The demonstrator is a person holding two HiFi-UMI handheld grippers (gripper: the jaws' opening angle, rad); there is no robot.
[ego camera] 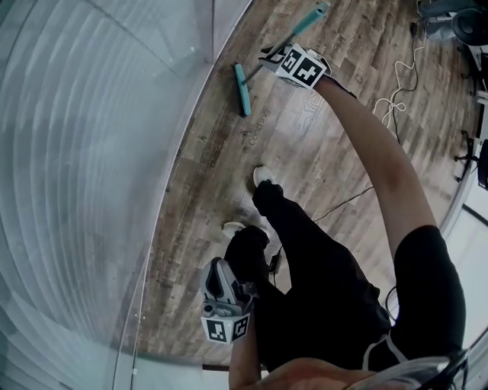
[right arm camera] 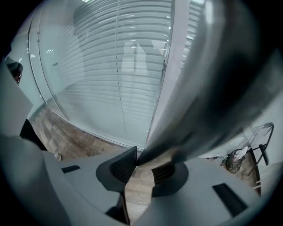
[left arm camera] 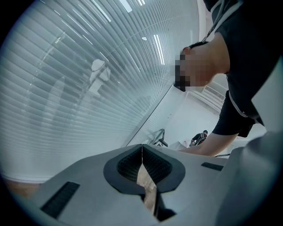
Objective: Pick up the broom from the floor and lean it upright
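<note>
Inventory, reckoned rightward from the glass wall (ego camera: 91, 152), which is ribbed with blinds.

1. Left gripper (ego camera: 216, 268): near the wall's lower stretch, by my dark-trousered legs. Its own view shows the jaws closed tip to tip with nothing between them (left arm camera: 142, 148).
2. Shoes, two: one (ego camera: 232, 226) close to the wall and the other (ego camera: 263, 175) a little further out, both on the wood-plank floor (ego camera: 328, 137).
3. Broom (ego camera: 242, 85): its teal head is close by the wall's foot and its handle (ego camera: 305, 21) slants away from the wall. I cannot tell whether the head is clear of the floor.
4. Right gripper (ego camera: 271, 57): on the handle just beyond the head, at narrow opening. Its pads are clamped on the blurred grey handle (right arm camera: 212, 88), which crosses the jaw tips (right arm camera: 143, 161).
5. White cable (ego camera: 395, 95): loose on the floor, well away from the wall.
</note>
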